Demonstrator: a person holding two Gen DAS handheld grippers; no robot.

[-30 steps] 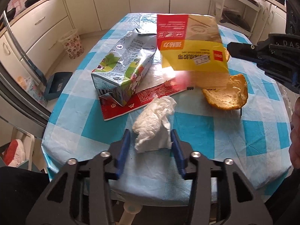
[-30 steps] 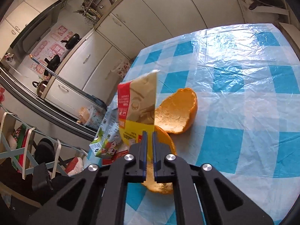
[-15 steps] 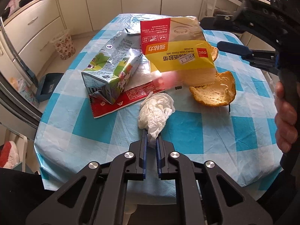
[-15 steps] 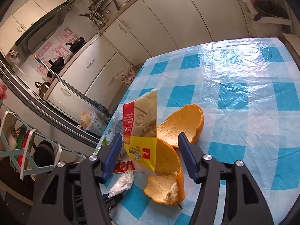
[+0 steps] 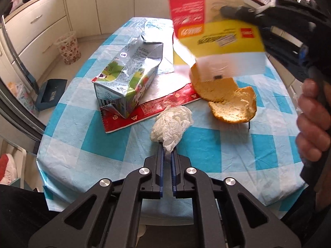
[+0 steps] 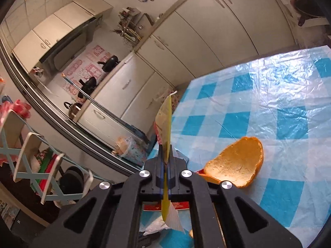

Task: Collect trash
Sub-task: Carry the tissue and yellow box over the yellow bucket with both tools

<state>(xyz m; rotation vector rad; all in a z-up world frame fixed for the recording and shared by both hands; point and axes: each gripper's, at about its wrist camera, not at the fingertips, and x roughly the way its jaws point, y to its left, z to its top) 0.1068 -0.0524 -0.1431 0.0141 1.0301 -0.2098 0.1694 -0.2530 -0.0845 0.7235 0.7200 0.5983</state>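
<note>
The left gripper [image 5: 167, 150] has its two blue-padded fingers pressed together on the near tip of a crumpled white tissue [image 5: 171, 125], which lies on the blue-and-white checked tablecloth [image 5: 206, 144]; the rest of the wad bulges out just beyond the fingertips, toward the middle of the table. Past the tissue and to its left a flattened milk carton [image 5: 128, 80] lies on top of a red wrapper [image 5: 153, 109], whose near edge reaches almost to the tissue. To the right of the tissue sit pieces of orange peel [image 5: 229, 101], pale side up, resting on the cloth and apart from the left claw. The right gripper [image 6: 165, 155] is pinching a red-and-yellow packet [image 6: 165, 124]: in the right wrist view the packet shows edge-on, clamped between the closed fingers and sticking out both above the tips and below them. In the left wrist view the same packet [image 5: 217, 31] hangs blurred in the air above the far part of the table, over the peel and clear of the cloth, with the dark right gripper [image 5: 233, 11] reaching onto its upper right part. A person's hand [image 5: 312, 122] grips that gripper's handle at the right edge. A small patterned bin [image 5: 68, 48] stands on the floor beside the cabinets, well apart from the table.
</note>
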